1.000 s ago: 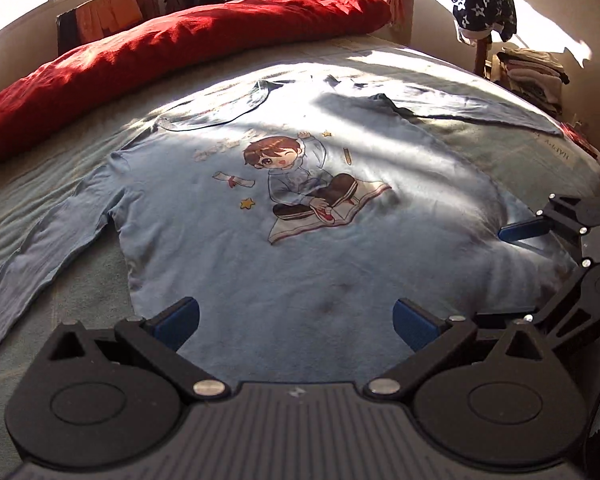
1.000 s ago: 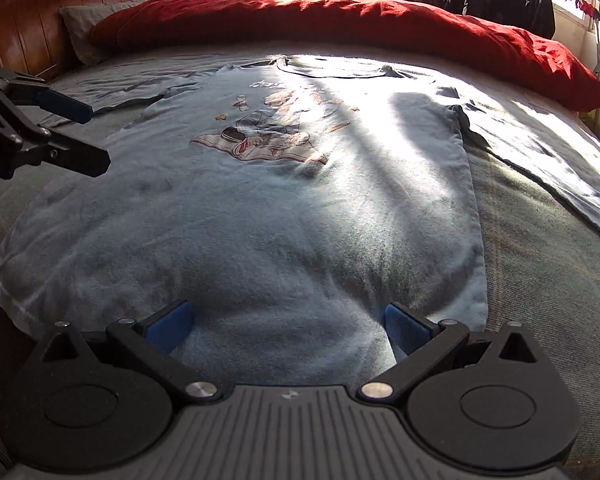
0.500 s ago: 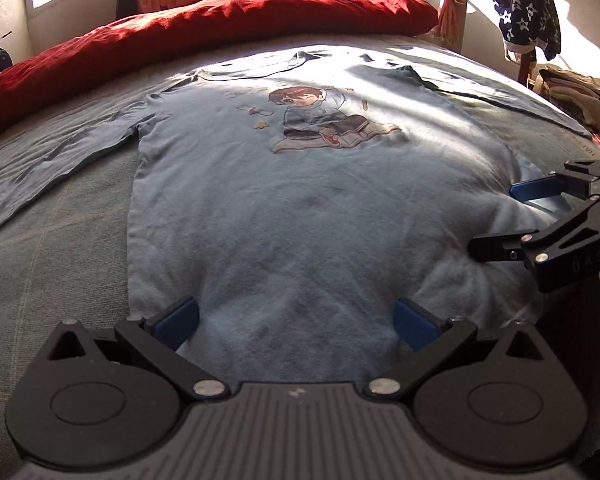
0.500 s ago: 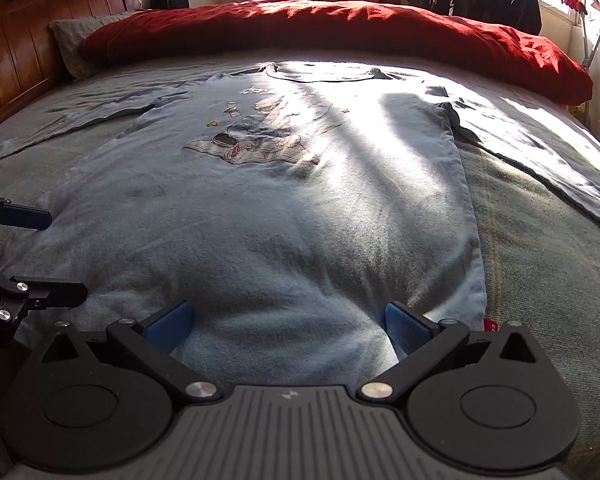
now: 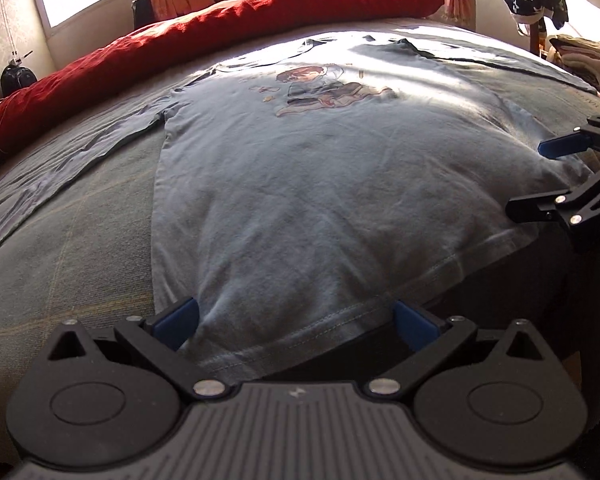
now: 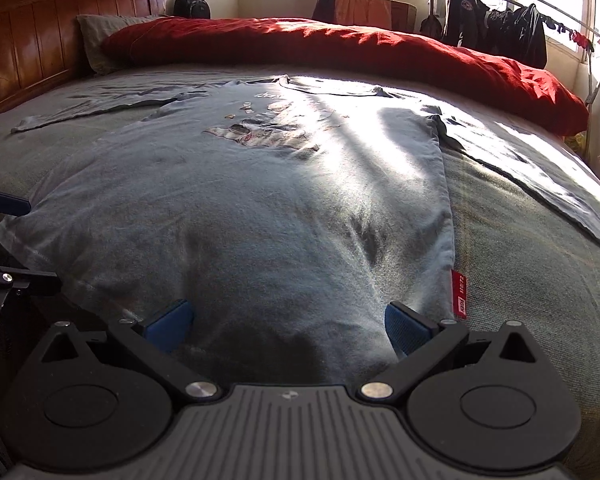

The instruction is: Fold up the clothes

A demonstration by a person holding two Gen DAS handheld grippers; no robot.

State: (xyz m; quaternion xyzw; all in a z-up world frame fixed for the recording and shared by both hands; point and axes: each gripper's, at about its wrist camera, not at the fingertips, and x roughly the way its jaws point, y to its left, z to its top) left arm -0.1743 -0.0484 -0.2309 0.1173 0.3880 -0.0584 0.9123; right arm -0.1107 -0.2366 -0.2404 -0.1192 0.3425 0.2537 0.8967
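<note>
Shirt [image 5: 300,184] is our landmark: a blue long-sleeved one, lying flat and face up on the bed [image 5: 72,248], with a cartoon print [image 5: 324,88] on its chest. In the left wrist view, we see our left gripper [image 5: 296,322] at the shirt's hem, jaws spread wide with the hem's left end lying between the blue pads [image 5: 178,320]; whether the pads touch the cloth we cannot tell. The hem hangs a little over the bed's edge. One sleeve [image 5: 80,156] runs out from the shirt's left shoulder across the bed. Beyond the collar lies a red duvet [image 5: 220,36]. At the shirt's right hem corner we see the right gripper [image 5: 540,176], also spread wide. In the right wrist view, our right gripper [image 6: 288,326] sits at the hem near the shirt's right corner, jaws wide, cloth between the pads [image 6: 404,328], nothing clamped. A red tag [image 6: 459,292] shows on the shirt's right side seam, just beside the right pad. The other sleeve [image 6: 540,184] stretches off to the right of the shirt. The left gripper [image 6: 4,240] shows at the shirt's left hem corner. A wooden headboard [image 6: 28,48] stands far left of the shirt.
</note>
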